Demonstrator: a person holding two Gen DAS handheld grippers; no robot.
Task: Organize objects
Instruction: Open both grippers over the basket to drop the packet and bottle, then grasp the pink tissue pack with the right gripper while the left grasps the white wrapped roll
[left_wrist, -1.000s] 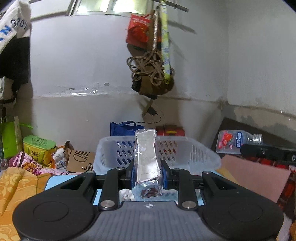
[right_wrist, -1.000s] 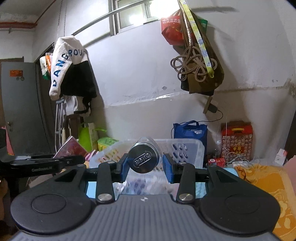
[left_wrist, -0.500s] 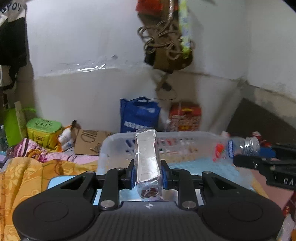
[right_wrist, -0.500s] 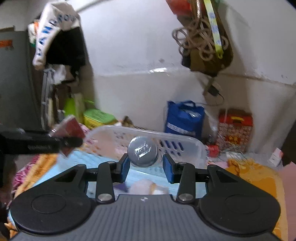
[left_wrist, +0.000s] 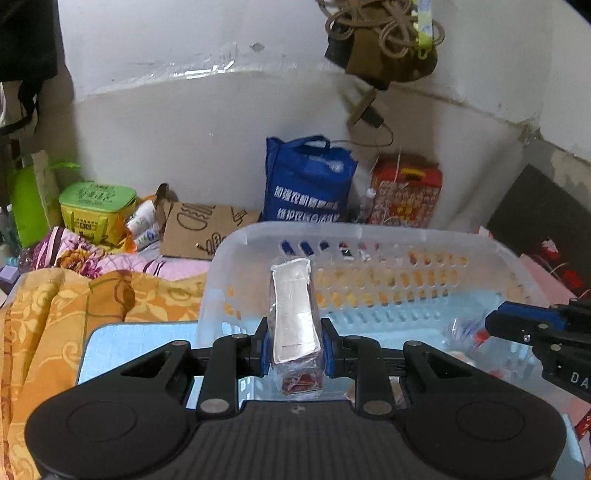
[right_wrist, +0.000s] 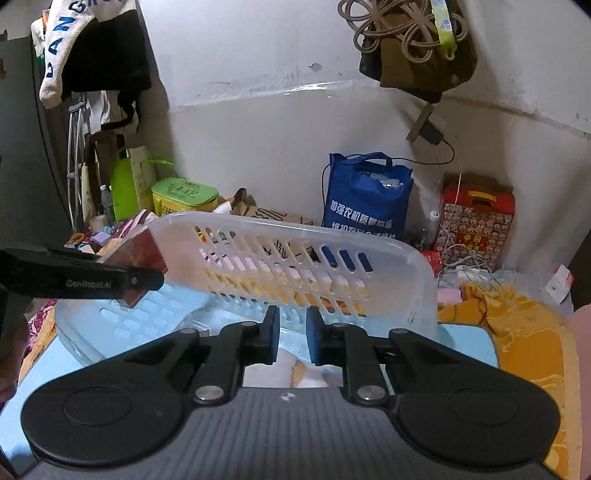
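My left gripper (left_wrist: 294, 345) is shut on a clear-wrapped packet (left_wrist: 295, 321) with a silver top and a red-brown end, held over the near edge of the translucent white basket (left_wrist: 369, 236). In the right wrist view the packet (right_wrist: 142, 254) and left gripper (right_wrist: 146, 278) hang over the basket's left end. My right gripper (right_wrist: 291, 334) is open and empty over the basket's (right_wrist: 303, 230) near side; it shows in the left wrist view (left_wrist: 517, 325). A plastic bottle (left_wrist: 469, 332) lies in the basket below it.
The basket stands on a light blue board (left_wrist: 136, 343) over an orange floral blanket (left_wrist: 55, 314). Behind are a blue tote bag (left_wrist: 306, 184), a red box (left_wrist: 404, 194), a green tin (left_wrist: 98, 205), a cardboard piece (left_wrist: 199, 230) and the white wall.
Both grippers tilted down toward the basket. The right gripper let go of the bottle it held, and the bottle now lies in the basket. The left gripper still holds the packet.
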